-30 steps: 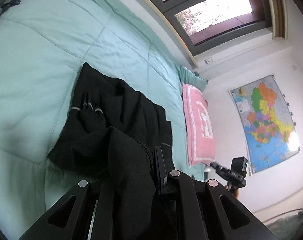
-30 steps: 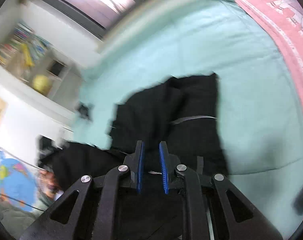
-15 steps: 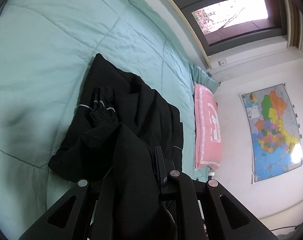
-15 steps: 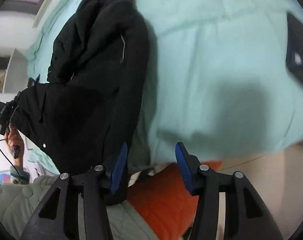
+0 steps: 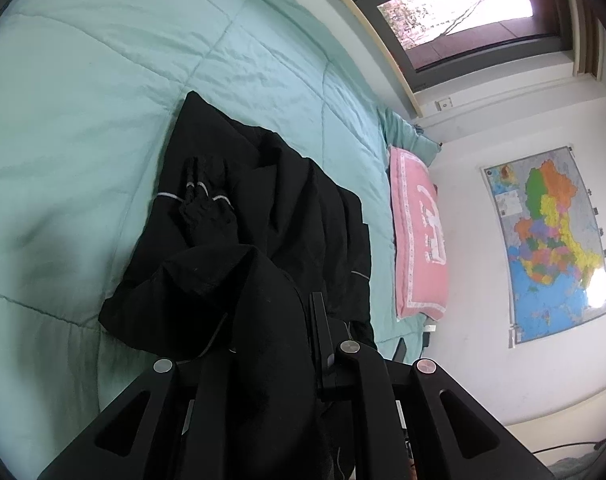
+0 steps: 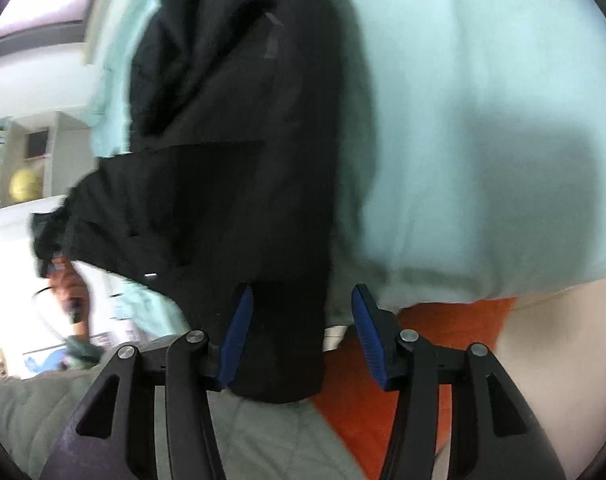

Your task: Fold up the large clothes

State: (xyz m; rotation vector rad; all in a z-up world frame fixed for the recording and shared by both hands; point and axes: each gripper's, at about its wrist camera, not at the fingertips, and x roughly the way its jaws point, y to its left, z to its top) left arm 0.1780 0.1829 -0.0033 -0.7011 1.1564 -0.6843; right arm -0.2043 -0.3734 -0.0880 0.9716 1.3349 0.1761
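A large black jacket [image 5: 263, 216] with thin white stripes lies crumpled on a mint green quilt [image 5: 83, 100]. My left gripper [image 5: 287, 320] is shut on a fold of the black jacket, which drapes over its left finger and hides it. In the right wrist view the jacket [image 6: 231, 140] hangs off the bed edge, one end lifted at the left. My right gripper [image 6: 299, 320] is open, its blue pads [image 6: 239, 328] on either side of the jacket's hanging lower end without closing on it.
A pink pillow [image 5: 421, 236] lies at the head of the bed under a window [image 5: 459, 12]. A colourful map [image 5: 551, 240] hangs on the white wall. Below the bed edge are an orange cushion [image 6: 423, 344] and a grey-green quilted fabric [image 6: 31, 408].
My right gripper opened, let go of the jacket and swung down to the bed edge near the hanging end. My left gripper kept its hold and drew back slightly.
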